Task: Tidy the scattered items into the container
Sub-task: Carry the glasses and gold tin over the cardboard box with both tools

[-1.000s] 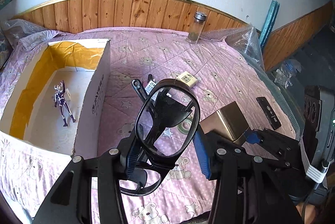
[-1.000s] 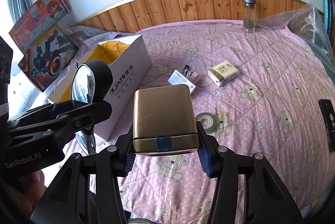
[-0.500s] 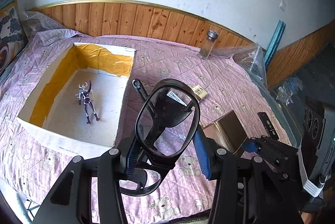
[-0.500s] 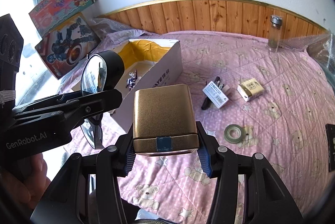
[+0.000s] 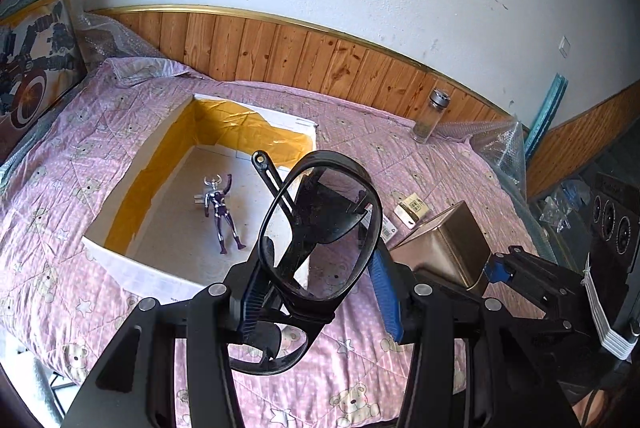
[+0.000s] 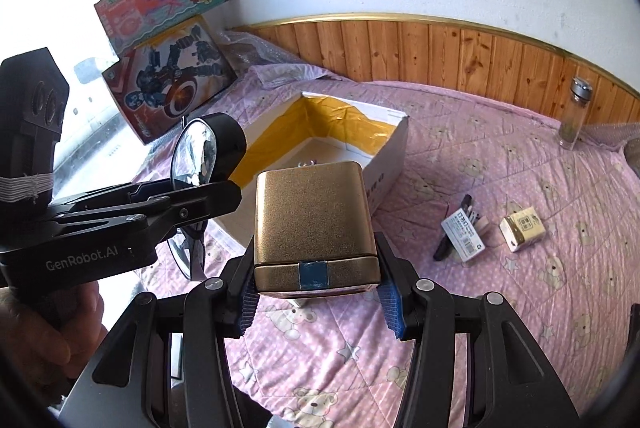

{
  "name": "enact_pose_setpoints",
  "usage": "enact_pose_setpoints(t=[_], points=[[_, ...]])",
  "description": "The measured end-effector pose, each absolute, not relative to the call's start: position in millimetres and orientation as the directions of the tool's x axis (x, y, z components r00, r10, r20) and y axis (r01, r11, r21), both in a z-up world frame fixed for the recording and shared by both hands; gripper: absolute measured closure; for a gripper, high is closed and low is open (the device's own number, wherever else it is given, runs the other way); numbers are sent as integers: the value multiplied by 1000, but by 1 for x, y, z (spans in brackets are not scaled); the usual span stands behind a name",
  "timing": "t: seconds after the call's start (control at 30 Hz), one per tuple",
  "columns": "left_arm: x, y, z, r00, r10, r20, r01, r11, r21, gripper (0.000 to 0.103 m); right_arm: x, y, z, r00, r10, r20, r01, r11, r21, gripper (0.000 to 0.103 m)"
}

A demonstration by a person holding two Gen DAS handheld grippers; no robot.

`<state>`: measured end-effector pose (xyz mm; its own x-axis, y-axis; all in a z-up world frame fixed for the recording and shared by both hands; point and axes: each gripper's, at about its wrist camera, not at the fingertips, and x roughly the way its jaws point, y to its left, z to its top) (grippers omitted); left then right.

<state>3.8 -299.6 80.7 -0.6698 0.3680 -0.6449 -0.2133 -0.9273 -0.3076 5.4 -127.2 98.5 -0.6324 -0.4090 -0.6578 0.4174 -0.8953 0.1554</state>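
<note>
I read "GenRobot.AI" in pale letters on the left gripper's (image 6: 192, 224) black body, at the frame's lower left. Print on the small white packet (image 6: 463, 235) at right was too small for me to read.

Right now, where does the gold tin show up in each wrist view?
Left wrist view: gold tin at right of centre, clamped in the right gripper beside the goggles.
Right wrist view: gold tin at centre, filling the foreground between the jaws.
Shared landmark: the open cardboard box with yellow lining.
</note>
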Motion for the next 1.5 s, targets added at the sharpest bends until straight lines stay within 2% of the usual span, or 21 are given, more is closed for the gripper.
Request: enact_pose_setpoints(t=[0.37,0.8,1.5], points=[[-22,-334,87,-692,329,-642,-167,-939,-301,54,-33,-149,113,-600,-463,-653,460,-867,191,50],[-80,-340,84,-673,308,-672,-152,-947,-282,54,-93,-165,111,-569,-470,-675,467,-860,205,50],[-204,-356,41,-527,275,-804,-74,-957,-280,53,-199,-194,66,-474,-437,-764,498,-849,177,50]])
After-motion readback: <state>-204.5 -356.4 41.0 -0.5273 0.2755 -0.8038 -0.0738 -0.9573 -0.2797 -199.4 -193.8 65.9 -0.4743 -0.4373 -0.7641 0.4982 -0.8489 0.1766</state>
